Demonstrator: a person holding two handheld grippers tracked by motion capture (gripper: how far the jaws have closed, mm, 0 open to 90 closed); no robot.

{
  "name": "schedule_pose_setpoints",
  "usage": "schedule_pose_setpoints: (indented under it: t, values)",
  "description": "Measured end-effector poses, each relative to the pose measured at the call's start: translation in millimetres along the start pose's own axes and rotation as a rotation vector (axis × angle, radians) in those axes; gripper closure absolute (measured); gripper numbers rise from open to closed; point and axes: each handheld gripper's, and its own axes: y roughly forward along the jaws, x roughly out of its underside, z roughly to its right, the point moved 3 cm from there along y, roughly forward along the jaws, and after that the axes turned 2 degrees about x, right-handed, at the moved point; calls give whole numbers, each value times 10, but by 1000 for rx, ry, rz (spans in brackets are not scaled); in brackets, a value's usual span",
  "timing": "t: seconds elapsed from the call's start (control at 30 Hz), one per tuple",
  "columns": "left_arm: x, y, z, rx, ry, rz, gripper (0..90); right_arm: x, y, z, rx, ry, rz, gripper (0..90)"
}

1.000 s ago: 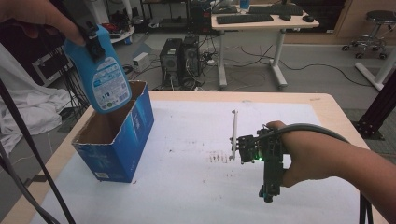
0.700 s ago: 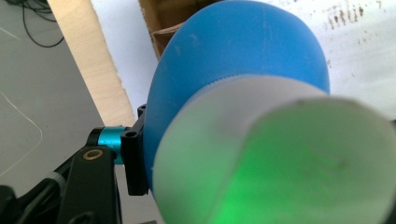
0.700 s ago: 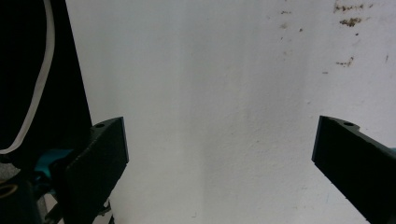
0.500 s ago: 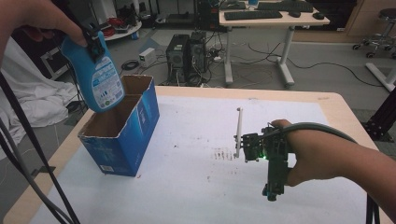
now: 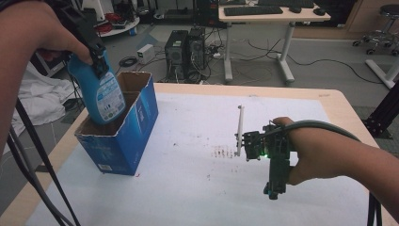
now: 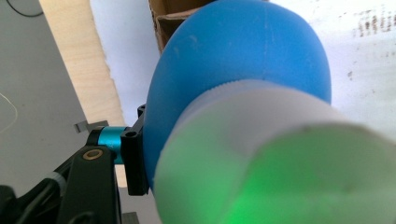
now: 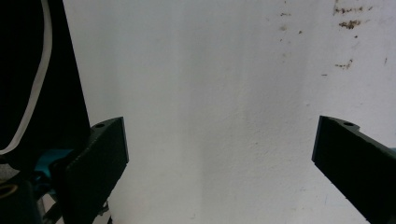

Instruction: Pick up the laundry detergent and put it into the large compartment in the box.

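Between the left claw (image 5: 99,66) jaws, blue bottle (image 5: 101,96) enters box (image 5: 124,136).

A wooden table (image 5: 339,101) with a stained white sheet (image 5: 197,136) on it stands on a grey floor (image 5: 324,61). Beyond the table's far edge a light desk (image 5: 273,14) carries a keyboard (image 5: 242,9), and under it sit two black computer towers (image 5: 186,54) amid loose cables (image 5: 263,52). Right of the desk an office chair's wheeled base (image 5: 379,33) shows; left of the table a white cloth (image 5: 40,101) lies on the floor.
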Motion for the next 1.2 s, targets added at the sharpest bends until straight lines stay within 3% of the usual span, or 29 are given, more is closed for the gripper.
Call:
schedule_pose_setpoints:
  t: [0.03, 0.3, 0.53, 0.8, 0.97, 1.13, 1.2]
  values:
    - [-17, 106, -19, 1, 14, 20, 369, -3, 7, 4, -1, -5, 1, 26]
    - [-22, 554, -80, 43, 18, -10, 369, -16, 31, 2, -1, 0, -11, 27]
    - [-34, 855, -71, 38, 56, -36, 369, -29, 46, 0, -3, 3, -10, 27]
    - [-40, 958, 17, 22, 187, -62, 370, -42, 63, 16, -3, -12, -6, 27]
    - [-46, 967, 28, 14, 207, -61, 370, -44, 67, 12, 0, -14, 0, 27]
    - [-16, 988, 57, -14, 289, -75, 370, -33, 59, 7, 1, -9, 1, 27]
    - [-16, 988, 57, -14, 289, -75, 370, -31, 58, 10, -2, -11, 1, 27]
